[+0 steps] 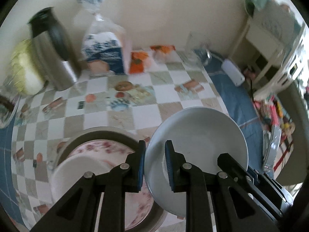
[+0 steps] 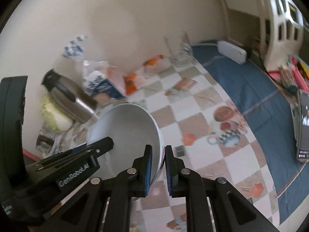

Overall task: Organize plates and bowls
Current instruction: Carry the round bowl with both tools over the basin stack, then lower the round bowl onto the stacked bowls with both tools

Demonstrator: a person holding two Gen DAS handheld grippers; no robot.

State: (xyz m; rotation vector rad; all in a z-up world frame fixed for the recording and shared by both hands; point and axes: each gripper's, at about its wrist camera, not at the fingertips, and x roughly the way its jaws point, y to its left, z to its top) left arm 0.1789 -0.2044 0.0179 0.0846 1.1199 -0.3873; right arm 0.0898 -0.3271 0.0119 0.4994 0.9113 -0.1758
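My left gripper (image 1: 154, 166) pinched the near rim of the white bowl (image 1: 200, 141) (the right gripper (image 1: 231, 164) gripped its other side); a floral plate (image 1: 108, 154) lay just left of my fingers.

Plain cream wall (image 2: 119, 19) behind, soft daylight, both views motion-blurred. Surface (image 1: 139, 114) covered with checkered cloth, white and beige squares with food prints, blue border (image 2: 249, 89) on the right side. Against the wall: steel thermos jug (image 1: 52, 50), cabbage (image 1: 25, 67), blue-white bag (image 1: 104, 52), orange packets (image 1: 139, 61), clear glass jug (image 2: 179, 54), white box device (image 2: 231, 51). White lattice furniture (image 2: 280, 19) at far right.
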